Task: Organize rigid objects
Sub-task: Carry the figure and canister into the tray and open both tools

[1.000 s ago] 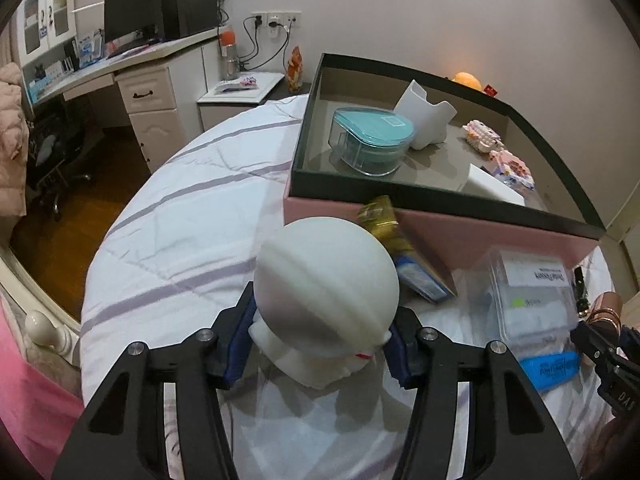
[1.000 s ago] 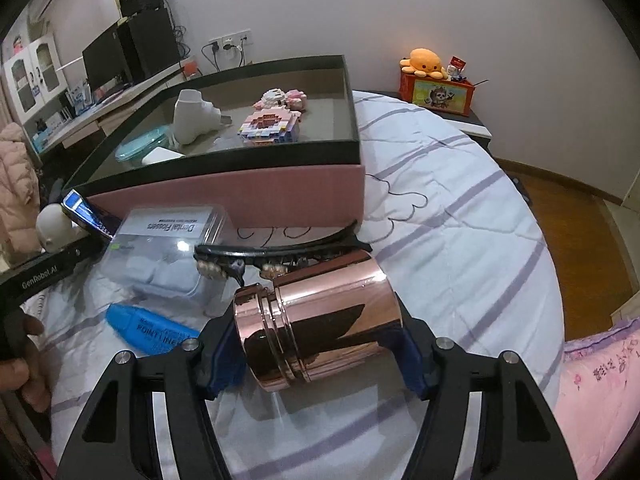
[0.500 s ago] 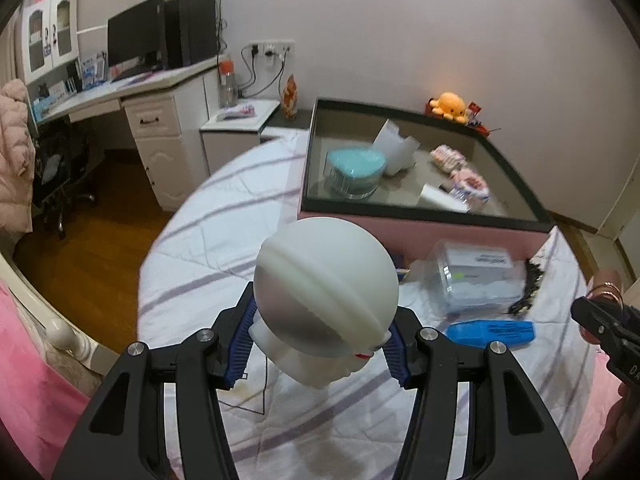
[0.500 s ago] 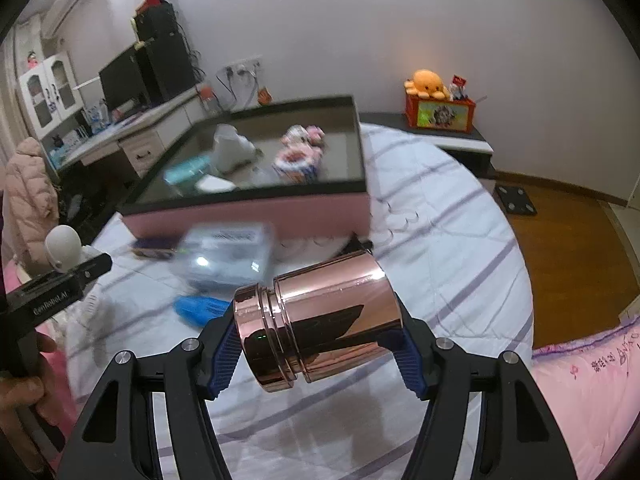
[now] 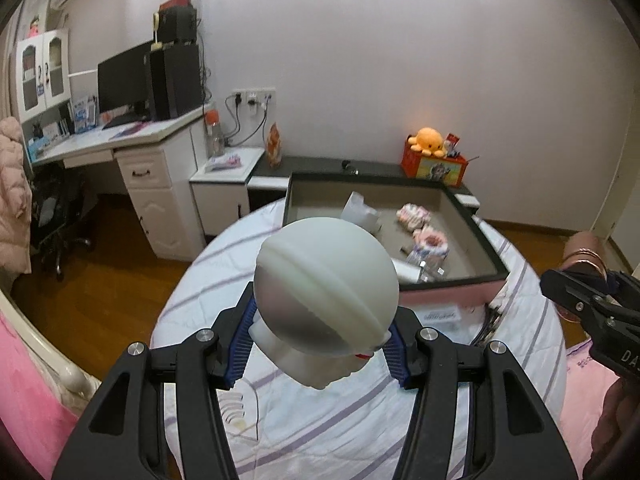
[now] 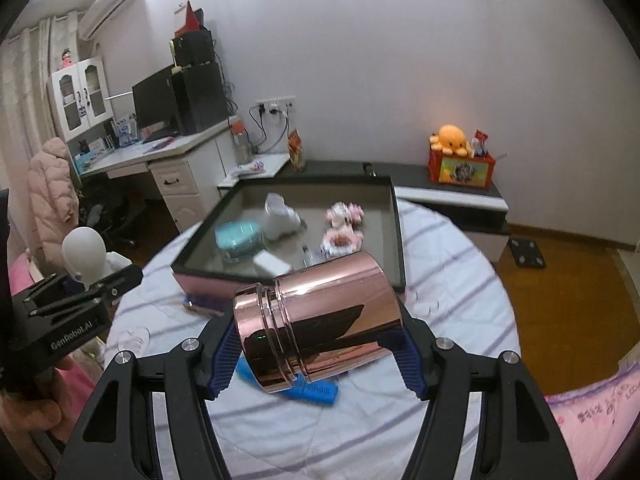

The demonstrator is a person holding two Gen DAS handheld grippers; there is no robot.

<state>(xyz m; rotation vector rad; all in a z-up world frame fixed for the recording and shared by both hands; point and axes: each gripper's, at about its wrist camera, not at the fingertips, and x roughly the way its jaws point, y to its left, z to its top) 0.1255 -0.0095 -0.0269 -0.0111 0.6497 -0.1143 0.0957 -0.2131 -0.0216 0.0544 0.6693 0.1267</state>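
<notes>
My left gripper point(image 5: 318, 346) is shut on a white round-headed figure point(image 5: 326, 280), held in the air above the striped bed. My right gripper point(image 6: 314, 350) is shut on a shiny rose-gold metal cup point(image 6: 320, 316) lying sideways between its blue pads. Ahead of both lies a wide pink box with a dark rim point(image 5: 486, 240) point(image 6: 398, 236). It holds a teal container point(image 6: 239, 240), a white bottle-like piece point(image 6: 278, 216) and small pink block models point(image 6: 342, 240). The left gripper with the figure point(image 6: 84, 252) shows at the left of the right wrist view.
A blue marker point(image 6: 316, 392) and a clear plastic case point(image 5: 440, 316) lie on the bed in front of the box. A white desk point(image 5: 140, 148) with a monitor stands at the left. An orange plush octopus point(image 6: 452, 140) sits on a low dark cabinet behind the bed.
Both grippers have risen with their objects still held. The box and the bed now look farther away and lower in both views.
</notes>
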